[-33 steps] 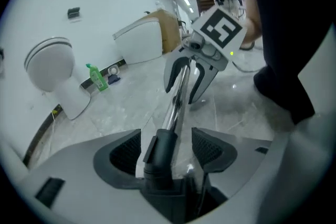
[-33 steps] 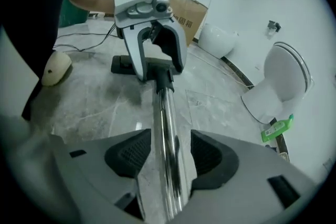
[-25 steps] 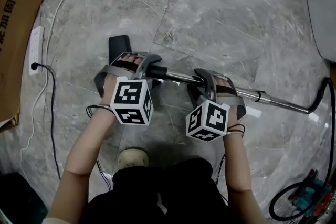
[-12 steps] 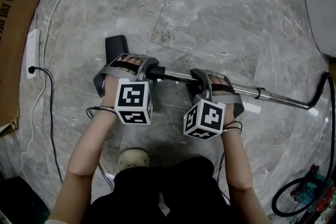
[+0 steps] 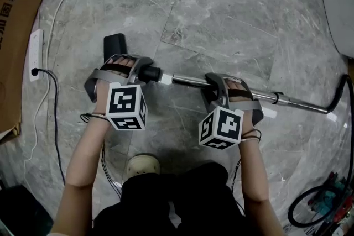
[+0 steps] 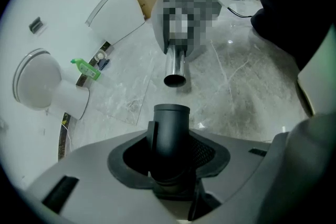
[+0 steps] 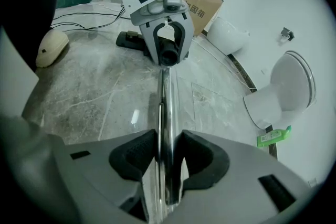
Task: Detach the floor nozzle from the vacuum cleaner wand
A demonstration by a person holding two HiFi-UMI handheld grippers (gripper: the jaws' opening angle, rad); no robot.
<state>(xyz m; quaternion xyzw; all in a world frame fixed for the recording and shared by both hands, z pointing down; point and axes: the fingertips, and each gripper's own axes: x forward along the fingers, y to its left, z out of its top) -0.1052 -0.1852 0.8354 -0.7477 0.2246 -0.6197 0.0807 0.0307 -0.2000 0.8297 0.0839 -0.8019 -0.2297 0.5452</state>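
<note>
Left gripper (image 5: 147, 71), head view: jaws have just been closing and are now clamped on the black neck (image 5: 154, 73) of the floor nozzle (image 5: 114, 43), which lies on the grey marble floor (image 5: 232, 19). Right gripper (image 5: 217, 87): jaws likewise just closed in, now clamped on the chrome wand (image 5: 298, 103). Count: two grippers, two marker cubes (image 5: 126, 106), one nozzle, one wand. The neck and the wand's near end appear to sit slightly apart, though the gap is small from this angle. One power strip (image 5: 36, 52) and one cardboard box (image 5: 14, 36) lie at the left edge.

Left gripper view: both pads press against the one black neck tube, which stands up between them. Beyond it the wand's open end faces the camera, clearly separate from the neck and roughly in line with it. One green bottle (image 6: 85, 69) stands by the wall.

Right gripper view: both pads bear on the wand shaft, one per side. The shaft runs away towards the left gripper, which has the neck in its jaws; the nozzle body lies just behind, flat on the floor.
</note>
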